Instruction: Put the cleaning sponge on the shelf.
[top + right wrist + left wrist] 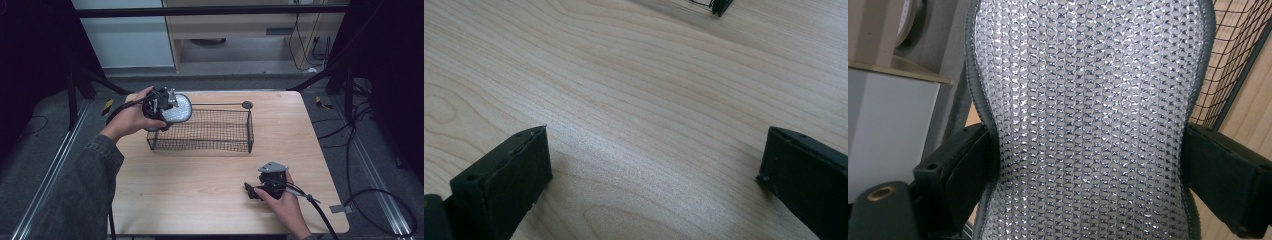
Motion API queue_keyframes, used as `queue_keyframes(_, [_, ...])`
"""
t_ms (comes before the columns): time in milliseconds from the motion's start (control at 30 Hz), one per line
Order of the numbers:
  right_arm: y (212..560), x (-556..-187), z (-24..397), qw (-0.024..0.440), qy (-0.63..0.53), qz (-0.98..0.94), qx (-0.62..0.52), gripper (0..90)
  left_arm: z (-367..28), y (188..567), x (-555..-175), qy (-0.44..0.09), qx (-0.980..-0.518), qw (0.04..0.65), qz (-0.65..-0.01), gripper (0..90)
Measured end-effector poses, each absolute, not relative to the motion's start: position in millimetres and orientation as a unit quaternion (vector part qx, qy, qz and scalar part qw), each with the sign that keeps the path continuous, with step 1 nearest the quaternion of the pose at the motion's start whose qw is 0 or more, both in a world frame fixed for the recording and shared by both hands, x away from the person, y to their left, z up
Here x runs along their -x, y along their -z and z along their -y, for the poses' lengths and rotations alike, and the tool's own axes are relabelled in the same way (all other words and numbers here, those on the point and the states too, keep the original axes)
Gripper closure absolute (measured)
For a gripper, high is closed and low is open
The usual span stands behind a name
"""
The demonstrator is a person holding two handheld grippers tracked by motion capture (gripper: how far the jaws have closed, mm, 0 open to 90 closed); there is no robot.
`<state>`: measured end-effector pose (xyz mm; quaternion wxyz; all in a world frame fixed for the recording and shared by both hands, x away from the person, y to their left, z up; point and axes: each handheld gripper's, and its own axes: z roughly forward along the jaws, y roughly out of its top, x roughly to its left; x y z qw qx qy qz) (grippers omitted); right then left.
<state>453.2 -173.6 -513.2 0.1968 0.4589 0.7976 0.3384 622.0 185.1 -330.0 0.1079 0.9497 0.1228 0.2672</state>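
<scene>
A silver quilted oven mitt (177, 109) with a grey edge hangs over the left end of a black wire basket (205, 131). My left gripper (161, 107) is shut on the mitt (1083, 120), its jaws pinching both sides of it above the basket's left rim. A corner of the basket's mesh (1233, 55) lies behind the mitt in the left gripper view. My right gripper (252, 191) rests low on the wooden table (200, 190) at the front right, open with bare wood (649, 150) between its jaws.
A round grey knob (247, 105) sits at the basket's far right corner. A basket corner (719, 6) lies far ahead in the right gripper view. Cables trail off the table's right side, and a black frame surrounds the table.
</scene>
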Motion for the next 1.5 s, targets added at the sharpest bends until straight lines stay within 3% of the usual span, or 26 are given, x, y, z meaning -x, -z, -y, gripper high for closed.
queue_keyframes(1500, [513,-453,174,0.198,-0.339,-0.797,-0.459,0.5,-168,370,-642,-0.241,-0.960,0.101,-0.103,8.8])
